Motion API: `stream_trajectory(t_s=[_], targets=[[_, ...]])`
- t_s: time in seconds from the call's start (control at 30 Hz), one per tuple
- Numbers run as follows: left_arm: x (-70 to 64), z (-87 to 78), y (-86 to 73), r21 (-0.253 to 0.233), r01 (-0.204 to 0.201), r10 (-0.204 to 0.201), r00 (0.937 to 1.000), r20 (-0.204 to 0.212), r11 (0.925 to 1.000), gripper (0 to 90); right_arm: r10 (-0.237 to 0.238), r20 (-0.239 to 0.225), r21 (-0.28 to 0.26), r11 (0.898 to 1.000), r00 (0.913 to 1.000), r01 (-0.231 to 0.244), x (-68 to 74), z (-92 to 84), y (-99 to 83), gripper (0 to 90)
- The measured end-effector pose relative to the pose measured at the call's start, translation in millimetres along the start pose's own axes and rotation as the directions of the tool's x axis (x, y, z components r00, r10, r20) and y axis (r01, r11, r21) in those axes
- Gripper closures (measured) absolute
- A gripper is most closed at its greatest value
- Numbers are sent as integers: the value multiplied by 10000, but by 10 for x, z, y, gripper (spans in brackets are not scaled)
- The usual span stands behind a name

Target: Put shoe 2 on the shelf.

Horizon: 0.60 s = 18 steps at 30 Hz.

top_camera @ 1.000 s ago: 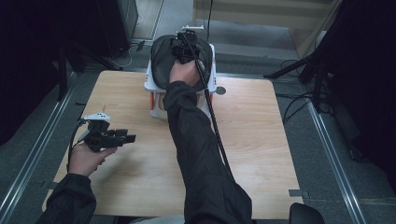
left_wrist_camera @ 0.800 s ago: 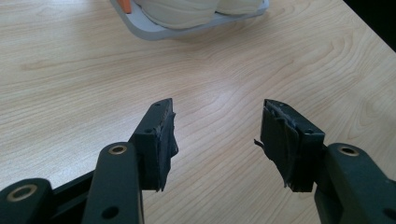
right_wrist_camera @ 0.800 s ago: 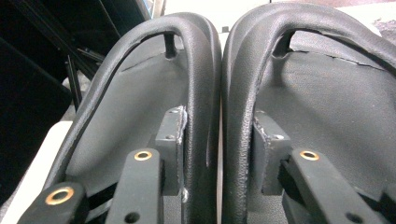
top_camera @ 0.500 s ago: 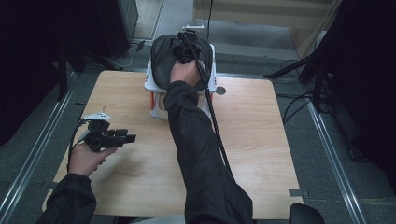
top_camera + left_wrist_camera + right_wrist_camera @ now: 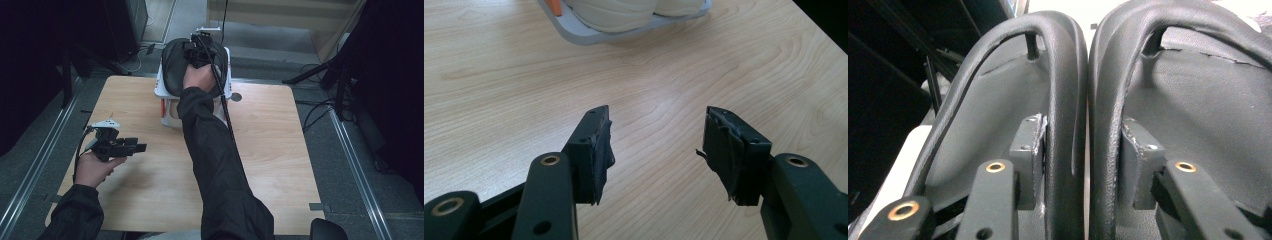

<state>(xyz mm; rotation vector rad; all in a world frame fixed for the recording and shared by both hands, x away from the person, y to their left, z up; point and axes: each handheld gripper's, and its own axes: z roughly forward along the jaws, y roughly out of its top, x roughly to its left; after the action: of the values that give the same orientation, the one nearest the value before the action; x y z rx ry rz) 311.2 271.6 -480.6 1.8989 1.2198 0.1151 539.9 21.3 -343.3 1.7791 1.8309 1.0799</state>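
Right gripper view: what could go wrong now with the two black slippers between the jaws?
The right gripper has just been opening its jaws around both slippers; a loose hold could drop one in a lift. They sit on a white rack at the far edge of the table; a pull could tip it off.

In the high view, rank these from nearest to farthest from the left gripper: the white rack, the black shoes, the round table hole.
From the left gripper:
1. White rack, far table edge, its lower shelf nearest.
2. Black shoes, on top of the rack.
3. Round table hole, right of the rack.
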Motion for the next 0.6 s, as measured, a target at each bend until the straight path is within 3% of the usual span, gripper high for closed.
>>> stream_trajectory(t_s=[0.43,0.57,0.6], targets=[[13,11,6,148,-48,48,10000,-28,9999,451,-29,-762,75,10000,9971,35,-81,-142,-32,543],[8,16,6,123,-22,22,10000,-37,9999,451,-237,-1061,136,9996,9941,253,-107,-214,-36,535],[4,32,13,188,-97,98,9999,-91,9998,451,-493,-1148,159,9986,9922,514,-120,-253,-48,538]])
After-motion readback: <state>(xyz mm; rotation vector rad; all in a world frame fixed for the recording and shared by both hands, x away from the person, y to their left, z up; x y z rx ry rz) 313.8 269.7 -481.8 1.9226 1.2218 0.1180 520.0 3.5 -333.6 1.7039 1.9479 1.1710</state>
